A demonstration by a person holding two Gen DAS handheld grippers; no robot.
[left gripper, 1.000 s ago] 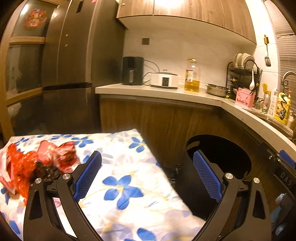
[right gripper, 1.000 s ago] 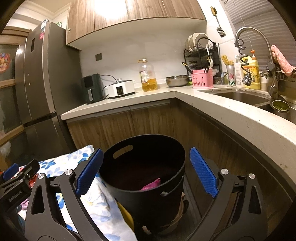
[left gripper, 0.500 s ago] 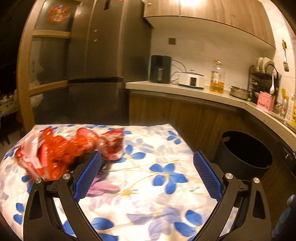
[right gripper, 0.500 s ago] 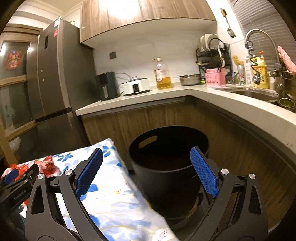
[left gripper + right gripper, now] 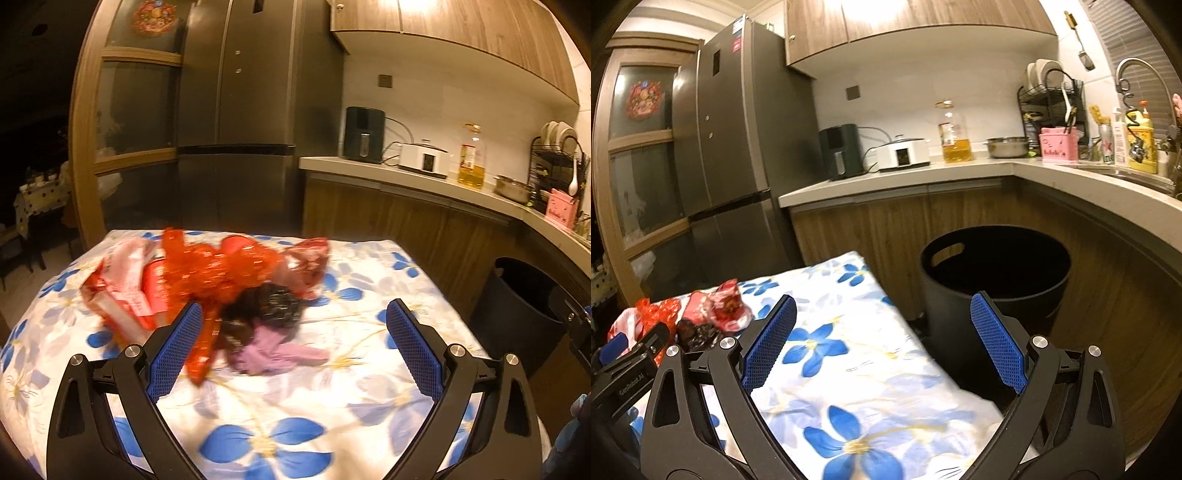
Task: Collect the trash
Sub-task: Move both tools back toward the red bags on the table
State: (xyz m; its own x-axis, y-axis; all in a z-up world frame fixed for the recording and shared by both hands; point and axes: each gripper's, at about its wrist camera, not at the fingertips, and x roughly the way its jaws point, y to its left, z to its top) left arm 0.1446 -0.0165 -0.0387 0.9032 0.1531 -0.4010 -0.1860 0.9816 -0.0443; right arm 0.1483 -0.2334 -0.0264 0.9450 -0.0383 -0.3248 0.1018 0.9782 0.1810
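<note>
A heap of trash lies on the flowered tablecloth (image 5: 280, 417): red crinkly wrappers (image 5: 221, 269), a red-and-white packet (image 5: 122, 291), a dark wrapper (image 5: 269, 306) and a pink scrap (image 5: 273, 354). My left gripper (image 5: 291, 343) is open and empty, just in front of the heap. My right gripper (image 5: 882, 339) is open and empty over the table's right edge, with the heap (image 5: 724, 306) to its left. The black trash bin (image 5: 993, 273) stands on the floor right of the table; it also shows in the left wrist view (image 5: 521, 306).
A grey fridge (image 5: 236, 110) stands behind the table. A wooden-fronted counter (image 5: 923, 177) wraps round to the right with an air fryer (image 5: 842, 151), a cooker, an oil bottle (image 5: 955, 136), a dish rack and a sink.
My left gripper has swung left from the bin to face the trash heap. My right gripper has drawn back from over the bin towards the table. Both stayed open.
</note>
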